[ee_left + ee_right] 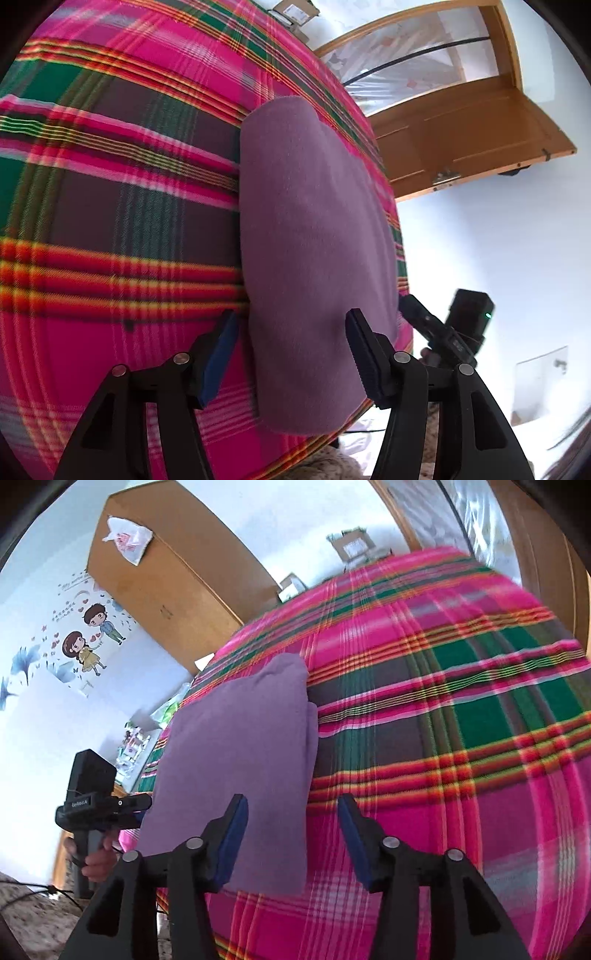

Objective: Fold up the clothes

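Observation:
A folded purple garment [310, 229] lies flat on a pink, green and red plaid bedcover [110, 184], close to the cover's right edge. My left gripper [291, 332] is open over the garment's near end. One pad sits at its left edge and the other above the cloth, and nothing is pinched. In the right wrist view the same garment [240, 757] lies left of centre on the bedcover [443, 701]. My right gripper [293, 823] is open over its near right corner, its right pad above bare plaid. Each gripper shows in the other's view: the right gripper [410, 306], and the left gripper [144, 803] held by a hand [96, 864].
A wooden door [461, 129] stands open past the bed's right side. A tall wooden wardrobe [177, 572] and cardboard boxes [351, 546] stand beyond the far end. Small items [136, 738] clutter the floor by the bed's left edge. A speckled fleece [33, 915] lies near me.

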`<state>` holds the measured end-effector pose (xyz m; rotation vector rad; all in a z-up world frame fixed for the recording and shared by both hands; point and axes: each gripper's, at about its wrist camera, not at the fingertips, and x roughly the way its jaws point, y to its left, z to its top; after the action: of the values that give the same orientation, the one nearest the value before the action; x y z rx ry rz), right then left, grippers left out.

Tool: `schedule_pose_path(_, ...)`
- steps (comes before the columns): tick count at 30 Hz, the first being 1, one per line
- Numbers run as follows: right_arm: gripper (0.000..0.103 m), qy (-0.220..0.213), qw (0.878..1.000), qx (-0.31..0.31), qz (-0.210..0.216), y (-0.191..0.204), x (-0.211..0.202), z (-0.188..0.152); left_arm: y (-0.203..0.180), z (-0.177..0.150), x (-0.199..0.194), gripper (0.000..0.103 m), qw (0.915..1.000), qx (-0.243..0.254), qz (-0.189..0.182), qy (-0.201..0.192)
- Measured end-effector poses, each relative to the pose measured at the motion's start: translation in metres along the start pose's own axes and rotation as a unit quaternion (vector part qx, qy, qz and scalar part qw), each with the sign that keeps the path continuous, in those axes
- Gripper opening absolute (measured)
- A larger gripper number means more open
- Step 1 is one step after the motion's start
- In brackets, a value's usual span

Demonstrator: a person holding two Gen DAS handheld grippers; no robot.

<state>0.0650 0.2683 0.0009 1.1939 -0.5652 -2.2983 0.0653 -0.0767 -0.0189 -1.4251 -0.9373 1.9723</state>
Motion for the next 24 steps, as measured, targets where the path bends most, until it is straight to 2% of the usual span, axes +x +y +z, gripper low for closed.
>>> schedule_pose_path(4, 0.065, 0.040, 0.999, 0.011, 0.026, -0.010, 0.019, 0.019, 0.006, 0.006, 0.004, 0.065, 0.9993, -0.019, -0.028, 0.014)
schedule_pose_path(12, 0.067, 0.089, 0.992, 0.023, 0.081, -0.016, 0.051, 0.047, 0.004, 0.021, 0.017, 0.065, 0.9980, -0.014, -0.043, 0.043)
schedule_pose_path(18, 0.067, 0.114, 0.988, 0.008, 0.107, -0.012, 0.068, 0.058, 0.019, 0.014, 0.000, 0.066, 0.9968, -0.017, -0.049, 0.061)
schedule_pose_path(22, 0.068, 0.127, 0.985, -0.005, 0.117, -0.007, 0.076, 0.062, 0.022, 0.020, -0.001, 0.066, 0.9960, -0.019, -0.051, 0.071)
schedule_pose_path(24, 0.071, 0.134, 0.984, -0.013, 0.119, -0.005, 0.077, 0.064, 0.023, 0.022, 0.000, 0.066, 0.9957, -0.022, -0.052, 0.074)
